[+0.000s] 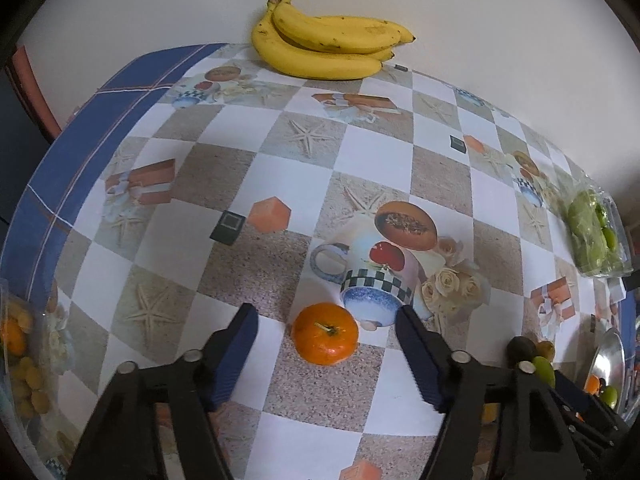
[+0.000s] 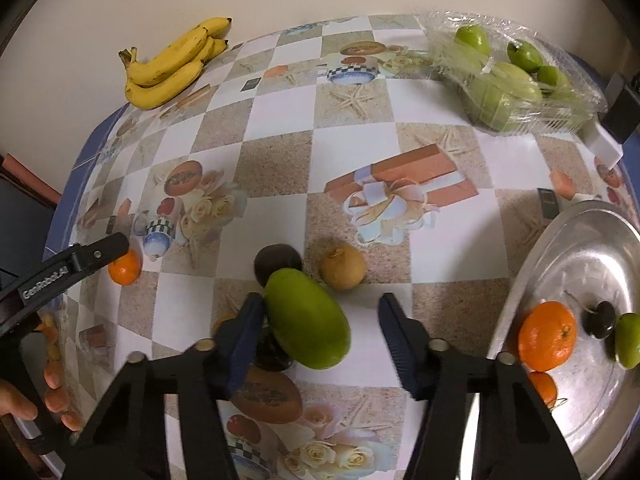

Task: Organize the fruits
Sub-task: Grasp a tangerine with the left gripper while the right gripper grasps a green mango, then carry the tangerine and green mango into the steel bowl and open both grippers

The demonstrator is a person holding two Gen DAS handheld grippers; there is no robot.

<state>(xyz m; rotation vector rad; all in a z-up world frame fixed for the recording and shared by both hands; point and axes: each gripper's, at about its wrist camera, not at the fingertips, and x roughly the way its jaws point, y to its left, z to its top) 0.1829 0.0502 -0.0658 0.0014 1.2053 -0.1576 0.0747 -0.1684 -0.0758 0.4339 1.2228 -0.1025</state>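
Observation:
In the left wrist view my left gripper (image 1: 326, 320) is open, with a small orange mandarin (image 1: 325, 334) lying on the table between its fingertips, touching neither. In the right wrist view my right gripper (image 2: 320, 312) is open around a green oval fruit (image 2: 306, 320), whose left side rests against the left finger (image 2: 244, 336). A dark round fruit (image 2: 278, 264) and a brown round fruit (image 2: 343, 267) lie just beyond it. The same mandarin (image 2: 125, 268) shows at the left by the left gripper's finger. A metal plate (image 2: 592, 392) at the right holds an orange (image 2: 547, 336), a dark fruit and a green fruit.
A bunch of bananas (image 1: 326, 46) lies at the table's far edge by the wall. A clear wrapped tray of green fruits (image 2: 516, 84) sits at the far right. A clear box of small yellow and orange fruits (image 1: 22, 364) stands at the left edge. The tablecloth is checkered with printed pictures.

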